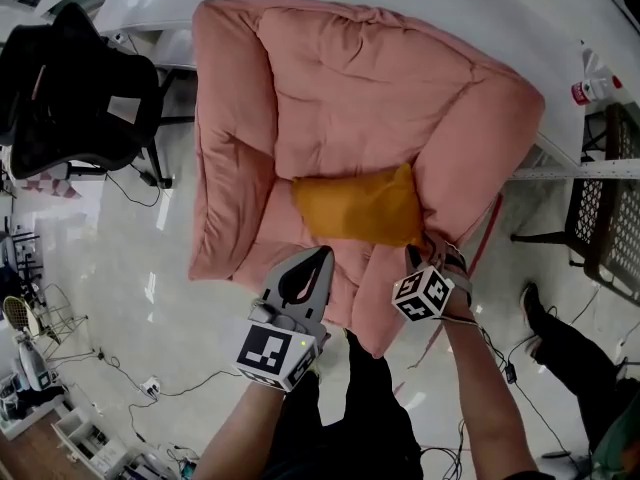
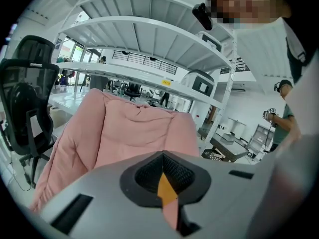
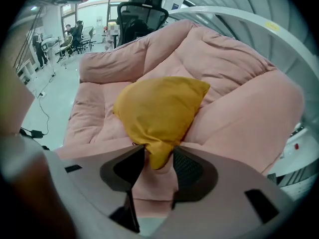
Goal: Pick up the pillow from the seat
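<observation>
Standing beside the person, I note the orange pillow [image 1: 358, 208] lying on the pink seat [image 1: 330, 78], low against the backrest and toward the right armrest; it rests fully on the cushion, so no lift has happened yet. Right gripper [image 3: 158, 153] is at the pillow's near corner; its fingers stand wide apart with that corner poking down between them; the cloth looks to brush the inner faces near the tips, but I see no pinch or crease of a squeeze, so I record it as open and not gripping. Left gripper [image 1: 322, 256] hovers over the seat's front edge, just beside the pillow's lower left; its fingers are together with nothing clamped, only a sliver of orange and pink showing through the slit beyond them. Judgement on progress: approach done, right fingers placed around a graspable corner; closing, securing and raising the pillow clear of the seat are all left. A corner hold on a soft pillow may slip or let it dangle; the left gripper is near enough to help, though whether it will I cannot say. A black office chair [image 1: 70, 88] stands well apart at the left, clear of the work.
</observation>
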`<state>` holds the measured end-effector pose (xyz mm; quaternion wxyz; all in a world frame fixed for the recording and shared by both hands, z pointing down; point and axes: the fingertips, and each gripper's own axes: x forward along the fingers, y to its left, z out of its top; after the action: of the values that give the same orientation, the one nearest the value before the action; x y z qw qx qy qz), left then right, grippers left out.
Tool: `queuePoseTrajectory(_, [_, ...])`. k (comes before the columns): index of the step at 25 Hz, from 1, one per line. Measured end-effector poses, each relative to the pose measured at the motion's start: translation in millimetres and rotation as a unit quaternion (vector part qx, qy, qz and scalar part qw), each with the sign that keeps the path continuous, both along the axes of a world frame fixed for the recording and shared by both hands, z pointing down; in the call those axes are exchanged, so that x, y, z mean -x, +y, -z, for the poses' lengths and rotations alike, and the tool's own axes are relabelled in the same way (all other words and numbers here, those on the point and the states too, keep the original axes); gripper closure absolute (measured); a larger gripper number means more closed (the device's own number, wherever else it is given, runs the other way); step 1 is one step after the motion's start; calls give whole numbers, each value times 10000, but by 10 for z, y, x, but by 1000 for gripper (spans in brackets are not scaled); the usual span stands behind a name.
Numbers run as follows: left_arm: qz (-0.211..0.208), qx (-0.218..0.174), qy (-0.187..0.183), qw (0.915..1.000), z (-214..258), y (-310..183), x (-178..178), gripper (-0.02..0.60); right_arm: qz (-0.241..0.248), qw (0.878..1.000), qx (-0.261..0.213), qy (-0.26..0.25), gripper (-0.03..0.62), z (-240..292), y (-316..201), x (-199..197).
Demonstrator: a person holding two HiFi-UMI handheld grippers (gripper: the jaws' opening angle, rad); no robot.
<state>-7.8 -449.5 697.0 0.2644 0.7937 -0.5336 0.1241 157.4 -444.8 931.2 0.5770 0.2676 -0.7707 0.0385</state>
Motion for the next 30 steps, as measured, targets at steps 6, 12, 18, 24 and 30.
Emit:
queuePoseTrajectory(6, [31, 45, -26, 10000, -12, 73, 41, 576, 398, 9978, -275, 451, 489, -102, -32, 26])
queuePoseTrajectory(12, [95, -29, -34, 9999, 103, 130, 117, 577, 354, 9990, -206, 198, 550, 53, -32, 120])
queuePoseTrajectory(18, [133, -109, -17, 9999, 329, 224, 320, 575, 350, 9981, -453, -248, 565, 460, -4, 480])
queuePoseTrajectory(24, [352, -313, -66, 9989, 561, 414, 595, 575, 349, 9947, -768, -581, 568, 936, 20, 780])
queuePoseTrajectory(30, [518, -366, -40, 9980, 844, 671, 827, 576, 41, 9921, -787, -977, 568, 1527, 133, 917])
